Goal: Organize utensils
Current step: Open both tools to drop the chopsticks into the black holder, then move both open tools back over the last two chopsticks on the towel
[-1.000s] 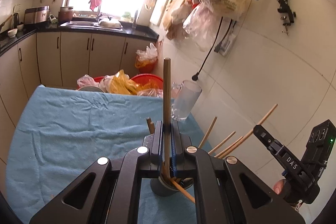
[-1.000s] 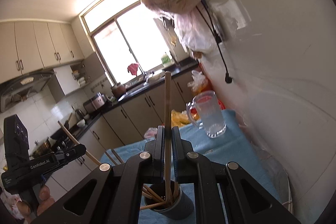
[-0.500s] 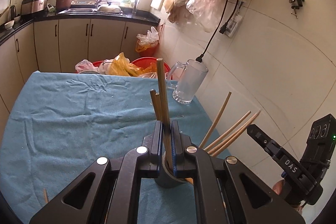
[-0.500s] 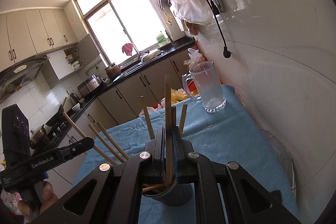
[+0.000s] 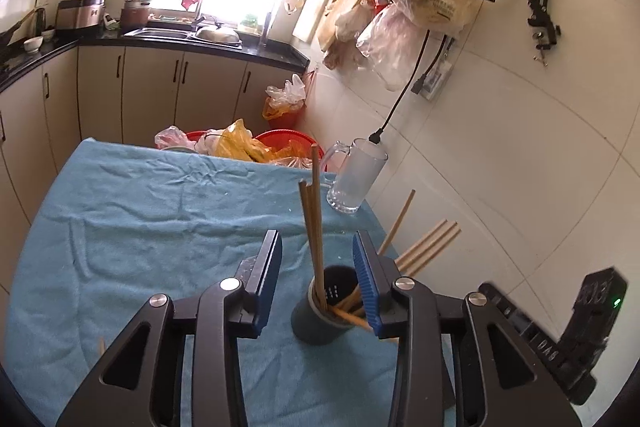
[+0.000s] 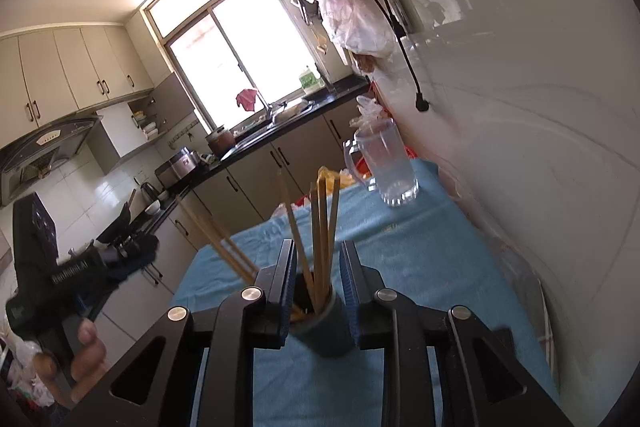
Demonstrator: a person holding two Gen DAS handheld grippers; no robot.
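A dark round holder (image 5: 322, 317) stands on the blue cloth (image 5: 140, 227) with several wooden chopsticks (image 5: 312, 227) upright or leaning in it. My left gripper (image 5: 316, 267) is open, its blue pads either side of the holder, holding nothing. In the right wrist view the same holder (image 6: 320, 323) with its chopsticks (image 6: 322, 227) sits between the open jaws of my right gripper (image 6: 316, 275), which is empty too. Each gripper shows in the other's view: the right one (image 5: 576, 339) and the left one (image 6: 60, 267).
A clear glass mug (image 5: 356, 179) stands at the far right of the table by the tiled wall (image 5: 500, 147). Red basins with plastic bags (image 5: 240, 147) lie beyond the table's far edge. One loose chopstick end (image 5: 100, 347) lies on the cloth at the left.
Both grippers have opened and let go of their chopsticks, which now stand in the holder. Both have drawn back a little from it.
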